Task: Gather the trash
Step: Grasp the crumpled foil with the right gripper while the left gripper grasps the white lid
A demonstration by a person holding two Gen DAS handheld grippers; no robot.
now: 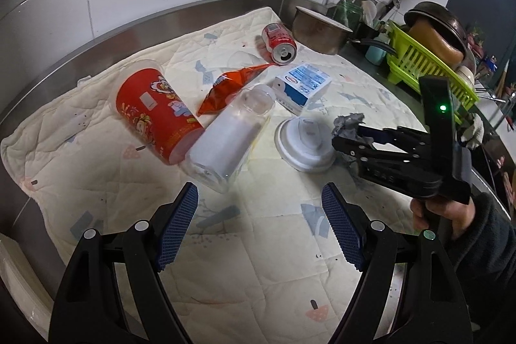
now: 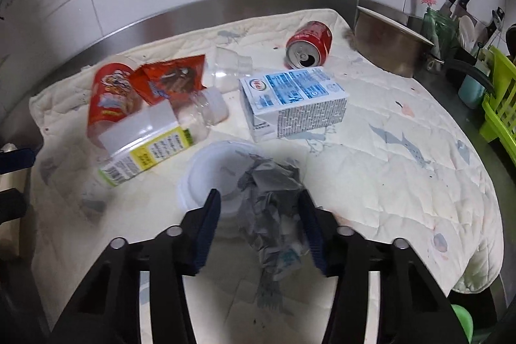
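Note:
Trash lies on a quilted mat: a red printed cup, a clear bottle on its side, an orange snack bag, a red can, a blue-white carton and a white lid. My left gripper hovers open just short of the bottle's base, holding nothing. My right gripper straddles a crumpled grey wrapper that lies partly on the white lid. Its right pad touches the wrapper; a gap shows at the left pad.
A steel pot stands at the back right of the mat, with a green dish rack and knives beyond it. A steel rim and a tiled wall with pipes bound the back. A hand holds the right gripper's handle.

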